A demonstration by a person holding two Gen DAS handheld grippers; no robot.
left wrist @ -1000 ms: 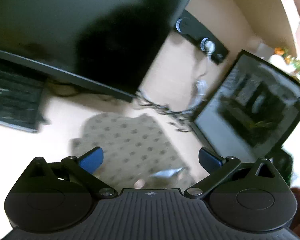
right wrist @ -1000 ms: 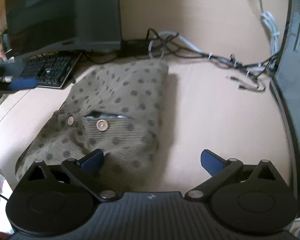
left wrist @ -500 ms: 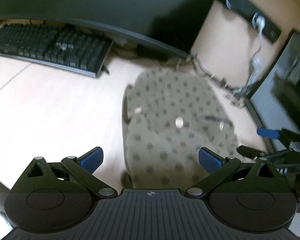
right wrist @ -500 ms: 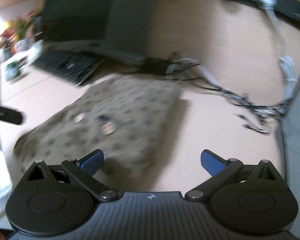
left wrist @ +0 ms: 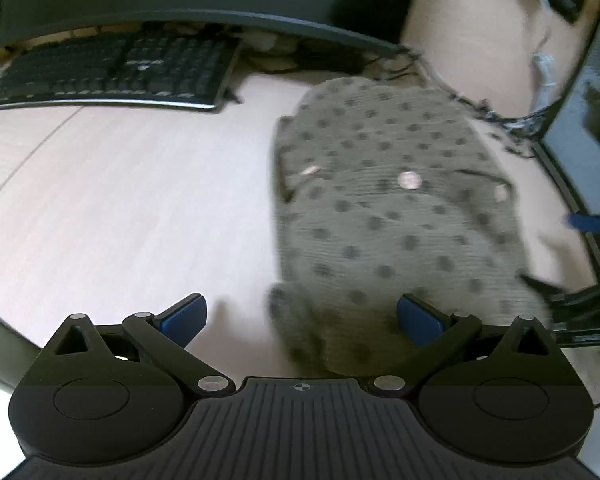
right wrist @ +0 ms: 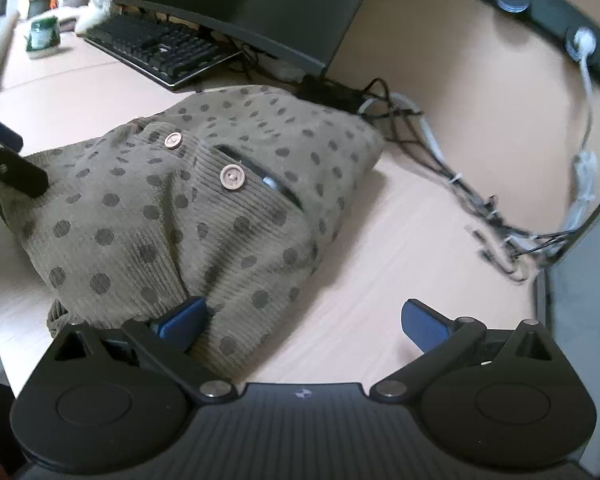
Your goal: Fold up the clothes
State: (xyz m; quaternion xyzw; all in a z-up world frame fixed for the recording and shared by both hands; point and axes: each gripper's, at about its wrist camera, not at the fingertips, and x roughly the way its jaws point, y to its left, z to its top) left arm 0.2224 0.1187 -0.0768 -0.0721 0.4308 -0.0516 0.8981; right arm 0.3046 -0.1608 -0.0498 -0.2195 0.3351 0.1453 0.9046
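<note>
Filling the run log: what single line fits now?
garment: folded on desk | left gripper: open | right gripper: open

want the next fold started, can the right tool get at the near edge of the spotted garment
Probably yes: the right tool is open, one finger already over the spotted garment near edge, nothing lying between. The left tool is off at the far side.

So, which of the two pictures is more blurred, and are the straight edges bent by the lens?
Left wrist view: more blurred, the garment and keyboard are smeared. Right wrist view: sharper, the buttons and dots are crisp, with some smear at the cables. Both views: fisheye bending, seen in the curved monitor edge.
</note>
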